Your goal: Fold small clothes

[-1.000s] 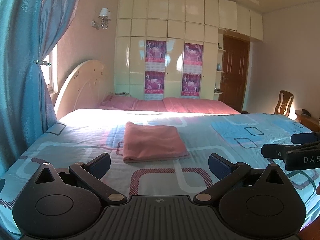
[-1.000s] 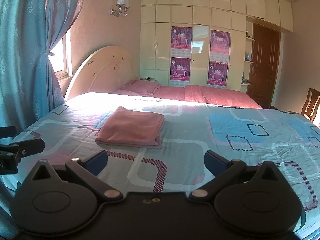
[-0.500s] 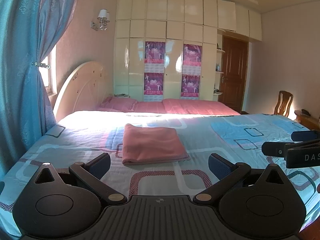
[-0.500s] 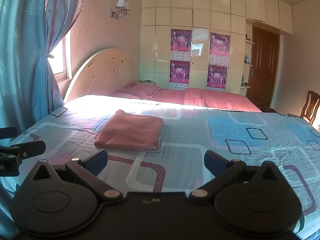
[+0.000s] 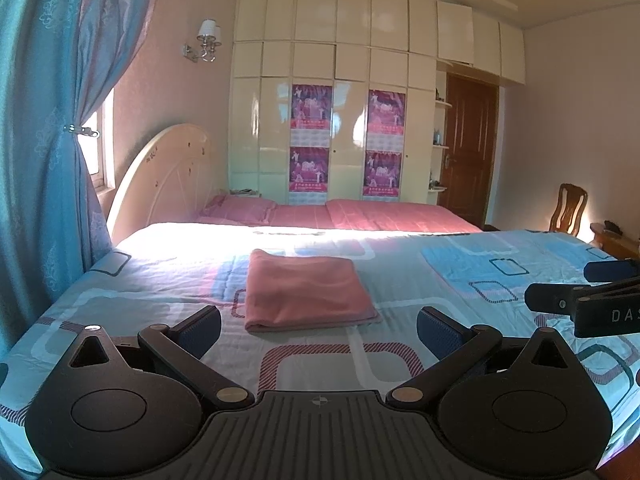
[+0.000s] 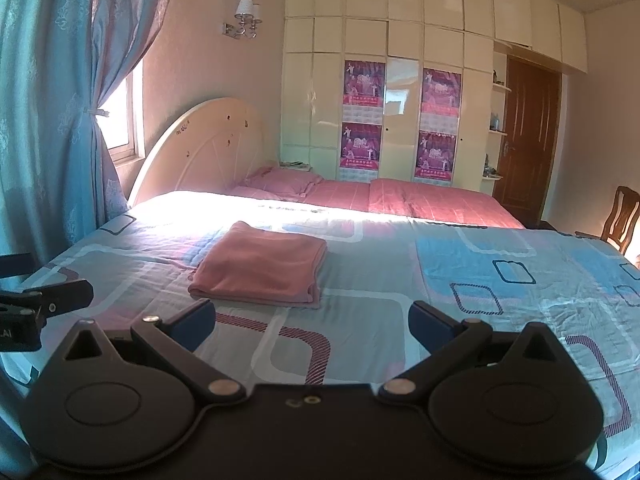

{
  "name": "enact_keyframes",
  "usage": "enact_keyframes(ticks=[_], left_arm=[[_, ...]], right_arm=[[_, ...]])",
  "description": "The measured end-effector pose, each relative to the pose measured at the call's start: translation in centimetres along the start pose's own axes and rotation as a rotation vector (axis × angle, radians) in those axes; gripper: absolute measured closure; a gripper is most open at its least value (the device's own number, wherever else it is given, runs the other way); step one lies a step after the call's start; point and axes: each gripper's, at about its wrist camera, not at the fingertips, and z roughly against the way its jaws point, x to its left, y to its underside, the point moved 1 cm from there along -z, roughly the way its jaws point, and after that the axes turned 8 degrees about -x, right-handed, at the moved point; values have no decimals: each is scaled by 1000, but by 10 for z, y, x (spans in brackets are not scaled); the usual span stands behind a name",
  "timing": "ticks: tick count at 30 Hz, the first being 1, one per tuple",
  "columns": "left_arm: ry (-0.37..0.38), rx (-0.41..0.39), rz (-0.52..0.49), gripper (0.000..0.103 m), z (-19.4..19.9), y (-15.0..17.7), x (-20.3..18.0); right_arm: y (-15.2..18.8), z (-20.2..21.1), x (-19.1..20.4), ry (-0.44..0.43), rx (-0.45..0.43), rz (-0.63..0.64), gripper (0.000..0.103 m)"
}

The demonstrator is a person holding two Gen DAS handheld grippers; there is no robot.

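A pink cloth [image 5: 306, 290] lies folded in a flat rectangle on the patterned blue bedspread [image 5: 460, 276]; in the right wrist view it [image 6: 262, 266] lies ahead and to the left. My left gripper [image 5: 318, 330] is open and empty, held above the bed just short of the cloth. My right gripper [image 6: 312, 320] is open and empty, to the right of the cloth and clear of it. The right gripper shows at the right edge of the left wrist view [image 5: 580, 300]. The left gripper shows at the left edge of the right wrist view [image 6: 40, 308].
A second bed with pink bedding [image 5: 360, 214] and a cream headboard [image 5: 164, 176] stand behind. A blue curtain [image 5: 44, 120] hangs at the left. A cream wardrobe [image 5: 340, 100], a brown door [image 5: 470, 148] and a wooden chair [image 5: 568, 208] line the back and right.
Both grippers have drawn back slightly and tilted up, so the cloth sits lower in both views. The cloth has not moved. Both jaws stay open.
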Motion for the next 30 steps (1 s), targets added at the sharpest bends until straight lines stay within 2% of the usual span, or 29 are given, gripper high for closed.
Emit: enact_keyframes(ticks=[30], left_arm=[[0, -9, 6, 0, -4, 1, 4]], right_arm=[[-2, 0, -8, -9, -1, 13, 1]])
